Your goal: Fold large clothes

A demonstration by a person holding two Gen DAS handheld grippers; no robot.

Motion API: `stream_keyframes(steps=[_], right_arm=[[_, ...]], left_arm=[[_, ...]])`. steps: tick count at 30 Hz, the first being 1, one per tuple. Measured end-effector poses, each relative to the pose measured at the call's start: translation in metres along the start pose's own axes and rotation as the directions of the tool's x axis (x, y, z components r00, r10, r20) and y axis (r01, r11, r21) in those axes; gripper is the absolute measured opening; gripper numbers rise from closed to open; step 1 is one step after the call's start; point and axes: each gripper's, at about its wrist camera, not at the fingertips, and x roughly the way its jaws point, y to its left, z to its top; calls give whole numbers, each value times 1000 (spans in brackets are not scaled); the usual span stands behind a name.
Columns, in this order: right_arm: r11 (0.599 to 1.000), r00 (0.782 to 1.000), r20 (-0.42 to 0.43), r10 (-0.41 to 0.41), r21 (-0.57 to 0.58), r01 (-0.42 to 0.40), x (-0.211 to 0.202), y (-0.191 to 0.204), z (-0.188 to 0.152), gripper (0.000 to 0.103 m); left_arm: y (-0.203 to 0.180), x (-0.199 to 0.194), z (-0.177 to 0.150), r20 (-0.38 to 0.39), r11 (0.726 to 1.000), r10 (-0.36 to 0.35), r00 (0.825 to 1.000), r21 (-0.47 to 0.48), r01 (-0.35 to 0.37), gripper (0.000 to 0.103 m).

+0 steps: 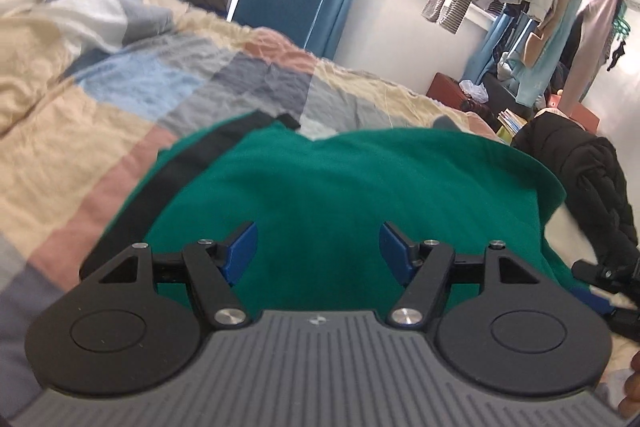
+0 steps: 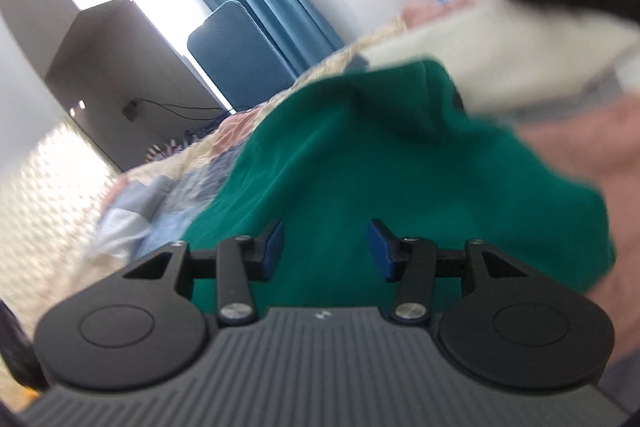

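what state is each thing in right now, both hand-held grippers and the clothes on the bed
left hand-held gripper: open, nothing between its pads, above the green garment
right hand-held gripper: open, empty, above the same garment
green garment: lying on the patchwork quilt, rumpled, not neatly folded
patchwork quilt: spread over the bed, wrinkled
black jacket: heaped beside the garment

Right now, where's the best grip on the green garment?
Probably the near hem of the green garment, one corner per tool, coming in low from the near side. It lies mostly flat on the patchwork quilt, so only the edges offer a lip to pinch; both tools look open and empty.
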Motion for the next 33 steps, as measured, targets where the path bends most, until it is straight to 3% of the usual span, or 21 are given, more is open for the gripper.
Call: stream_keyframes(steps=[4, 6, 9, 13, 15, 17, 20, 24, 27, 29, 33], right_arm=[[992, 997, -58, 47, 118, -40, -8, -8, -18, 50], [982, 994, -92, 64, 183, -47, -8, -13, -28, 50], [958, 987, -135, 88, 283, -47, -7, -22, -43, 50], [931, 984, -153, 95, 364, -33, -1, -29, -56, 53], [902, 980, -155, 126, 429, -48, 4, -34, -59, 78], [861, 977, -135, 163, 503, -74, 7, -43, -62, 86], [795, 977, -125, 170, 603, -62, 15, -55, -67, 87], [677, 984, -76, 162, 734, -55, 26, -79, -68, 87], [661, 990, -43, 134, 748, -58, 37, -82, -68, 87], [663, 992, -26, 122, 746, -62, 44, -80, -67, 87], [683, 994, -3, 109, 726, -73, 51, -77, -66, 83]], left_arm=[[9, -7, -13, -64, 994, -10, 998, -112, 3, 72], [19, -7, -21, -113, 978, -49, 992, -208, 24, 74], [38, -4, -38, -173, 917, -150, 973, -391, 72, 77], [58, 5, -49, -195, 854, -190, 962, -516, 64, 79], [68, 8, -55, -195, 810, -204, 959, -584, 54, 79], [78, 8, -60, -189, 772, -203, 961, -635, 38, 83], [91, 13, -65, -187, 723, -193, 963, -690, 11, 88], [111, 28, -72, -152, 621, -219, 964, -784, 17, 88], [122, 38, -74, -104, 571, -229, 968, -820, 47, 88], [123, 44, -76, -76, 557, -223, 972, -828, 63, 88], [117, 50, -71, -73, 589, -198, 978, -806, 59, 87]])
